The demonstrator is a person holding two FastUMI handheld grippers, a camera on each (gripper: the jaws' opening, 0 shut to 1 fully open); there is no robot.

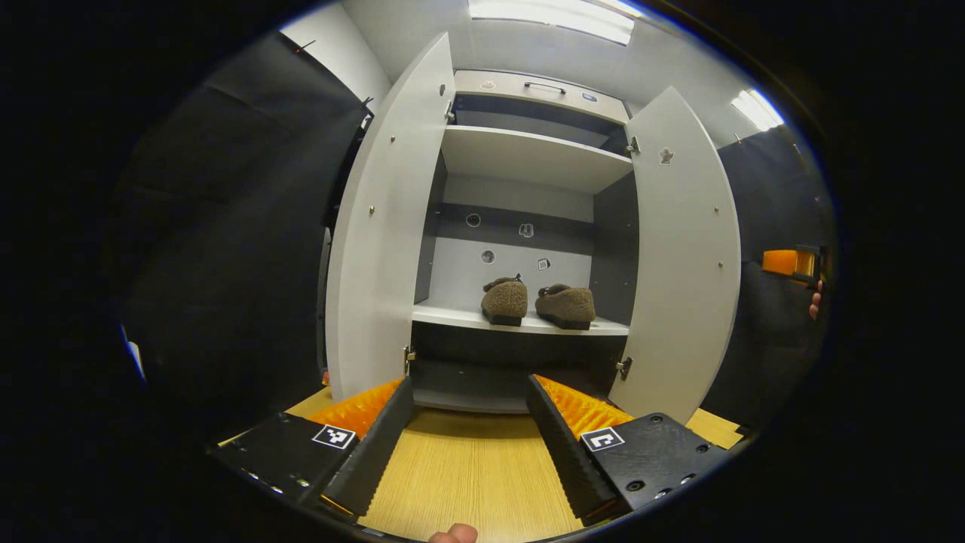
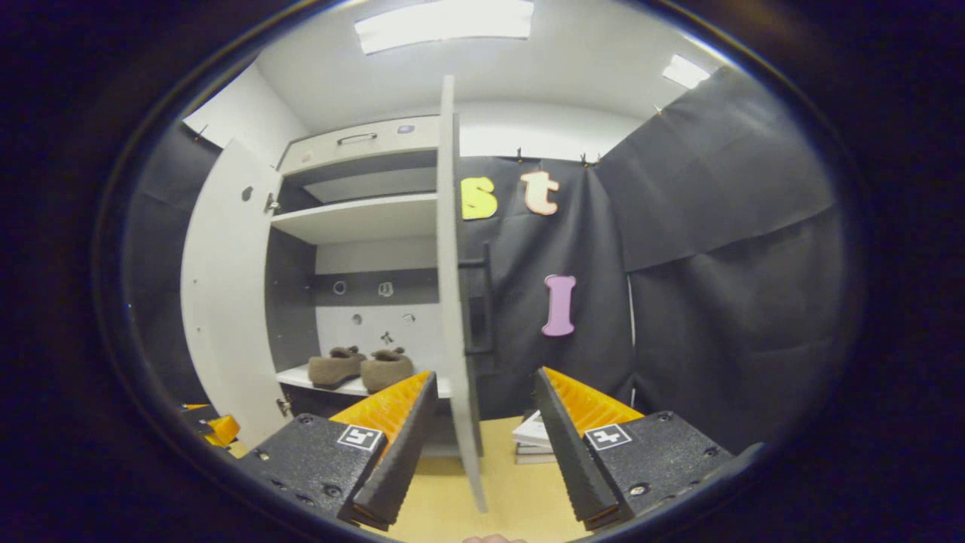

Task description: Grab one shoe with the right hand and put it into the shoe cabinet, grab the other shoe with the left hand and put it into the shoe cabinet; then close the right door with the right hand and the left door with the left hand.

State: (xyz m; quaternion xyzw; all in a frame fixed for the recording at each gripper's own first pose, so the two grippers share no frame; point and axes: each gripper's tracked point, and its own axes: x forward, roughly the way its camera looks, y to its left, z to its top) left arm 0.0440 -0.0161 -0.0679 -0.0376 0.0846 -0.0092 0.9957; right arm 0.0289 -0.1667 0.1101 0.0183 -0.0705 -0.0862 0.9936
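The shoe cabinet stands on a pale wooden floor, and everything else is placed from it. Its left door and right door both hang wide open in the left gripper view; in the right gripper view the right door is seen edge-on, rising between that gripper's two fingers, with the left door swung out beyond. Inside the cabinet, on its lower shelf, the two brown shoes sit side by side, close together: the left shoe and the right shoe, toes toward the cabinet's back panel. A small stack of books lies on the floor outside the cabinet, just past the right door. The left gripper faces the cabinet's opening from in front, jaws spread wide and holding nothing. The right gripper is near the right door's edge, jaws likewise wide apart, the door edge standing in the gap between them.
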